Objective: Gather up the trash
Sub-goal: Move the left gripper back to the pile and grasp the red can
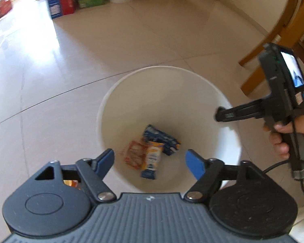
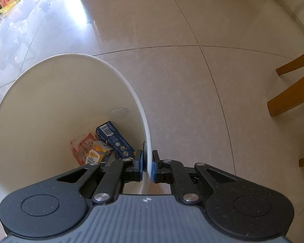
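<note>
Trash point(image 1: 152, 156): 3 crumpled packets in round white bucket point(image 1: 131, 93).

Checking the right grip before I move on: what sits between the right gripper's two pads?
The white bin's rim. In the right wrist view the right gripper is shut on it, one pad inside the wall and one outside.

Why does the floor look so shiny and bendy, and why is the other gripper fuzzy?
Left wrist view: window light glares off the floor tiles, the fisheye lens bends their seams, and the right gripper looks motion-smeared. Right wrist view: the same glare on the floor, curved seams, but the white bin rim stays sharp.
</note>
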The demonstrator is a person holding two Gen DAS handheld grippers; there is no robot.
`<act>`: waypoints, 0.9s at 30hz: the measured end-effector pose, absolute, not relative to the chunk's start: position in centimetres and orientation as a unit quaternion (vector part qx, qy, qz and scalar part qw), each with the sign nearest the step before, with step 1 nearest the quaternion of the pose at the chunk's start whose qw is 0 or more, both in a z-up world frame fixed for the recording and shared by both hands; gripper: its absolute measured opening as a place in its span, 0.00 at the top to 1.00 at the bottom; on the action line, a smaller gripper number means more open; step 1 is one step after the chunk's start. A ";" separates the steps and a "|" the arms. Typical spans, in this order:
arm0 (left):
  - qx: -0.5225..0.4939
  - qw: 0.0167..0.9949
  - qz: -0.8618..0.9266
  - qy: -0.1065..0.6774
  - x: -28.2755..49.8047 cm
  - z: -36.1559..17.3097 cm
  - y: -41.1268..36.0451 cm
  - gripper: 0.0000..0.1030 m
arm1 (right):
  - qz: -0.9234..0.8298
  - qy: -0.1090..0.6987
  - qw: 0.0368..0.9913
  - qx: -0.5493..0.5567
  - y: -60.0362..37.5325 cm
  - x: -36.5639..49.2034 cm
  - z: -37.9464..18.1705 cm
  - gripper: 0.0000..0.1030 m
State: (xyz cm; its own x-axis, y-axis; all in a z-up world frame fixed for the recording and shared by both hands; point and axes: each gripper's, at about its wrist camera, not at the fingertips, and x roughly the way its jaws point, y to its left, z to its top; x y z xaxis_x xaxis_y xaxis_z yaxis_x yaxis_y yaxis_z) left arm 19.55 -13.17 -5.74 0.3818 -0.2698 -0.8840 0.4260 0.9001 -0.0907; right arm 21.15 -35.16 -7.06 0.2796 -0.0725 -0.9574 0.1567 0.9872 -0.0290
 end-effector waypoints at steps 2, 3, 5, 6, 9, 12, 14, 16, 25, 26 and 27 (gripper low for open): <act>0.065 0.835 -0.187 0.513 19.2 -6.0 -11.3 0.18 | -0.073 0.596 0.799 0.035 -35.1 21.2 -7.1 0.90; 0.058 0.838 -0.177 0.514 19.1 -6.1 -10.5 0.17 | -0.074 0.597 0.798 0.034 -35.1 21.2 -7.1 0.90; 0.038 0.841 -0.155 0.517 18.8 -6.2 -8.4 0.16 | -0.076 0.597 0.798 0.031 -34.8 21.2 -7.0 0.90; 0.029 0.842 -0.142 0.520 18.6 -6.4 -7.3 0.15 | -0.077 0.597 0.798 0.030 -34.8 21.3 -7.0 0.90; 0.007 0.849 -0.105 0.518 18.0 -6.9 -4.6 0.14 | -0.078 0.597 0.798 0.029 -34.6 21.3 -7.0 0.90; -0.034 0.848 -0.081 0.523 17.4 -7.7 -1.9 0.14 | -0.078 0.597 0.797 0.030 -34.5 21.4 -7.0 0.90; -0.050 0.852 -0.052 0.519 16.8 -8.4 -0.2 0.13 | -0.078 0.597 0.798 0.029 -34.6 21.4 -7.0 0.90; -0.064 0.852 -0.025 0.519 16.3 -9.1 1.6 0.13 | -0.078 0.597 0.798 0.030 -34.6 21.3 -7.1 0.90; -0.149 0.811 0.103 0.556 12.7 -14.8 9.4 0.13 | -0.080 0.598 0.797 0.032 -34.6 21.3 -7.1 0.90; -0.159 0.799 0.119 0.567 12.1 -16.0 10.1 0.13 | -0.080 0.598 0.797 0.032 -34.6 21.3 -7.1 0.89; -0.166 0.786 0.130 0.581 11.4 -17.0 10.5 0.13 | -0.080 0.598 0.797 0.030 -34.6 21.3 -7.1 0.89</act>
State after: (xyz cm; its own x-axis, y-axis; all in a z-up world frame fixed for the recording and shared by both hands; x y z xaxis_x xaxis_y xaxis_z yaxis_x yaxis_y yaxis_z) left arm 11.43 10.47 -17.00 0.2907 0.0106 -0.9567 -0.3976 0.9109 -0.1108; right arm 21.32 -34.60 -7.07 0.2730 -0.0923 -0.9576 0.1642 0.9853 -0.0481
